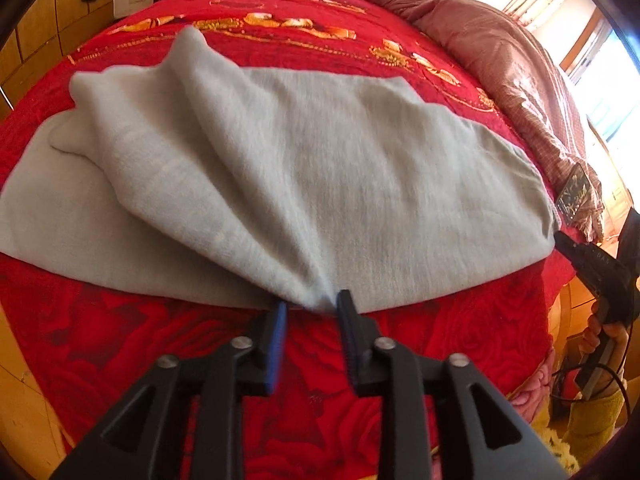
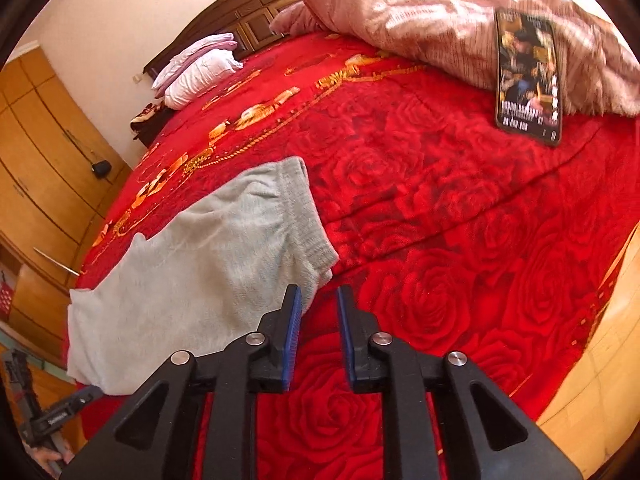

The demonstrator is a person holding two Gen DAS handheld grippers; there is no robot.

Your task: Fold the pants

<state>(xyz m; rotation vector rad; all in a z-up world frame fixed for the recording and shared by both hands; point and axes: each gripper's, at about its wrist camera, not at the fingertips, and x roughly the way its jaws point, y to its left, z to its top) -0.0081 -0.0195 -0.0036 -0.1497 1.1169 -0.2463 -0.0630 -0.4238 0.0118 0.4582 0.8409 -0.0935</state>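
The grey pants (image 1: 280,168) lie on the red bed (image 1: 120,340), one leg folded across the other but bunched. The left gripper (image 1: 311,307) has narrow jaws around a pinched edge, not pressing. The right gripper (image 2: 318,294), jaws narrow and empty, is beside the waistband (image 2: 308,216); I judge further folds remain.

Left wrist view: pants (image 1: 280,168) run off the left edge; bed (image 1: 100,340) beneath them hidden. Fabric at the left gripper (image 1: 312,306) blurred, contact with the pads unclear. Phone (image 1: 574,196) right of the pants too small to read. Right wrist view: left gripper (image 2: 86,394) tips hidden behind the pants' near corner; phone screen (image 2: 528,76) smeared
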